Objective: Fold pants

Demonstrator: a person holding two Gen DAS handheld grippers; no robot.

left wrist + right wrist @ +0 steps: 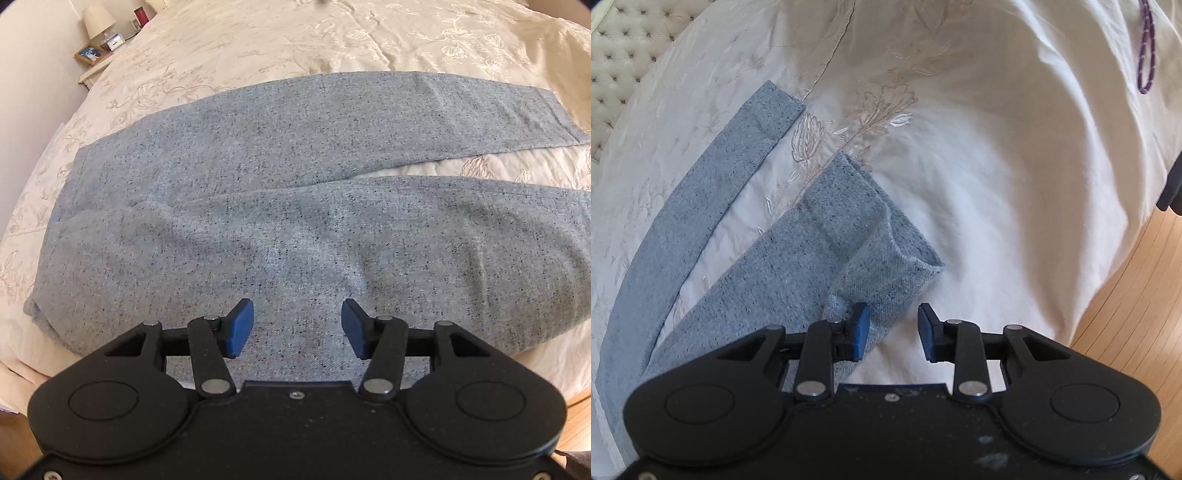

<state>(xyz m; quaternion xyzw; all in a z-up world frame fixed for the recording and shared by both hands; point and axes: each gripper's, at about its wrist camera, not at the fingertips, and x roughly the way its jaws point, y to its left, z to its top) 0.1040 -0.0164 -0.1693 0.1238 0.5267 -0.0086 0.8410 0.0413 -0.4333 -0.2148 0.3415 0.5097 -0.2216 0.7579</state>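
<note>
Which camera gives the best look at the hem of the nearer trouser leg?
The right wrist view: the nearer leg's hem lies close, partly turned over. In the left wrist view that leg runs out of frame, hem unseen.

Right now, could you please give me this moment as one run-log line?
pants: flat on bed, legs apart, unfolded | left gripper: open, empty | right gripper: open at near hem, empty

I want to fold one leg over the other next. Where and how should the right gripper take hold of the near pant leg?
Probably at the hem of the near pant leg, on the corner that curls up off the bedspread. That raised edge gives the right gripper something to straddle; its jaws stand open and empty just short of it. Come from above, over the cuff's outer edge, one pad under the lifted flap.
</note>
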